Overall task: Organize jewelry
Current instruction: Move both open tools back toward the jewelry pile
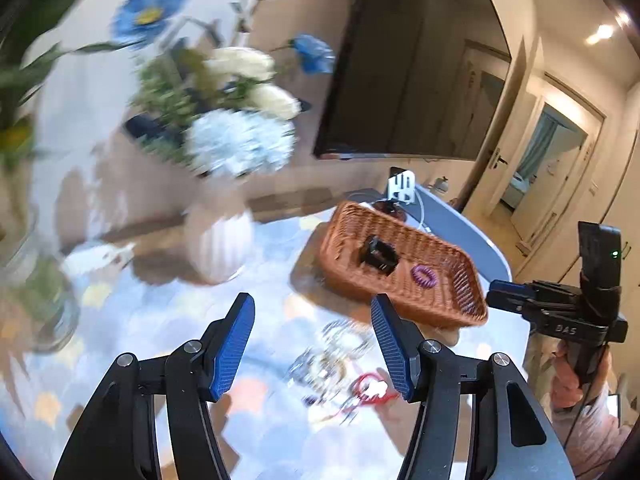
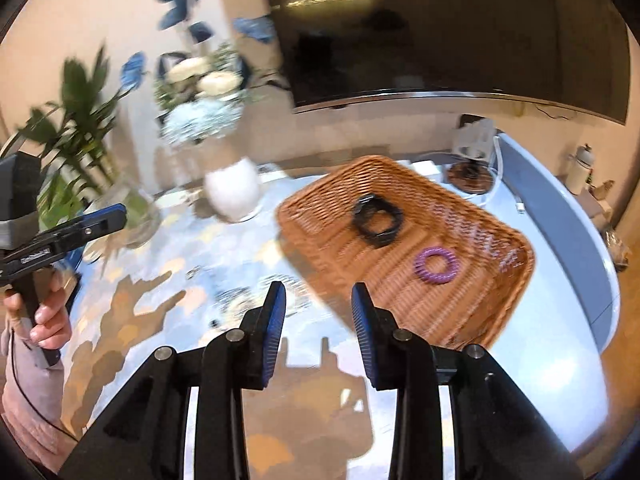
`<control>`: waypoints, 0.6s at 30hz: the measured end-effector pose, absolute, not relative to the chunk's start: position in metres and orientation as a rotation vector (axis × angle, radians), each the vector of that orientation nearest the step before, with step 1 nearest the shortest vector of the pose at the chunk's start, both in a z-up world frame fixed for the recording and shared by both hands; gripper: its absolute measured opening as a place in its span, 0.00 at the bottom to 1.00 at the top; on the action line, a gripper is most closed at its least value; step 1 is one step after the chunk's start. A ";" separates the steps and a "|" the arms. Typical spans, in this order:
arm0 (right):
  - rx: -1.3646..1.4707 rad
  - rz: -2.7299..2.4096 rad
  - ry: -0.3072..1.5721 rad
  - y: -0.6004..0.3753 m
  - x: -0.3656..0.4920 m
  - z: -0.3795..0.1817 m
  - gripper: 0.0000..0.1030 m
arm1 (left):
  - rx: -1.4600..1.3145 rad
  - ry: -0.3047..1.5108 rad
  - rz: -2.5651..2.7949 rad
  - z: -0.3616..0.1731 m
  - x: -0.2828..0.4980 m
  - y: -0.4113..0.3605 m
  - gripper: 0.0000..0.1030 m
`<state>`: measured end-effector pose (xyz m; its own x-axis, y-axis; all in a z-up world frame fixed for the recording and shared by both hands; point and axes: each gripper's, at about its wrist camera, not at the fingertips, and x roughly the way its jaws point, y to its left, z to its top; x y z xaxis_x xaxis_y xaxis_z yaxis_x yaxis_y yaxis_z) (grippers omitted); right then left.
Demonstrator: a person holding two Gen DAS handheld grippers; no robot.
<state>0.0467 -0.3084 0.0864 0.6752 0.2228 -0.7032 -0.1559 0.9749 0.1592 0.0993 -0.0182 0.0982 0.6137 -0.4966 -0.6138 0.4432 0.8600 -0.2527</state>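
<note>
A brown wicker basket (image 1: 436, 304) (image 2: 472, 312) sits on the patterned table and holds a black bracelet (image 1: 378, 255) (image 2: 378, 220) and a purple coil hair tie (image 1: 425, 275) (image 2: 437, 265). A blurred pile of silver jewelry (image 1: 332, 354) with a red piece (image 1: 370, 388) lies on the table in front of the basket. My left gripper (image 1: 312, 340) is open above this pile, nothing between its blue pads. My right gripper (image 2: 318, 330) is open over the table by the basket's near edge, with nothing in it. In the right wrist view the pile (image 2: 244, 300) is a blur.
A white vase (image 1: 220, 246) (image 2: 234, 192) with blue and white flowers stands left of the basket. A glass vase with green leaves (image 2: 132, 216) is further left. A dark TV (image 1: 404, 60) hangs behind. A small stand (image 1: 401, 189) sits at the table's far end.
</note>
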 end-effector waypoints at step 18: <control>0.132 0.259 0.988 -0.262 0.072 0.004 0.36 | -0.467 1.065 -0.454 -0.030 0.145 0.008 0.60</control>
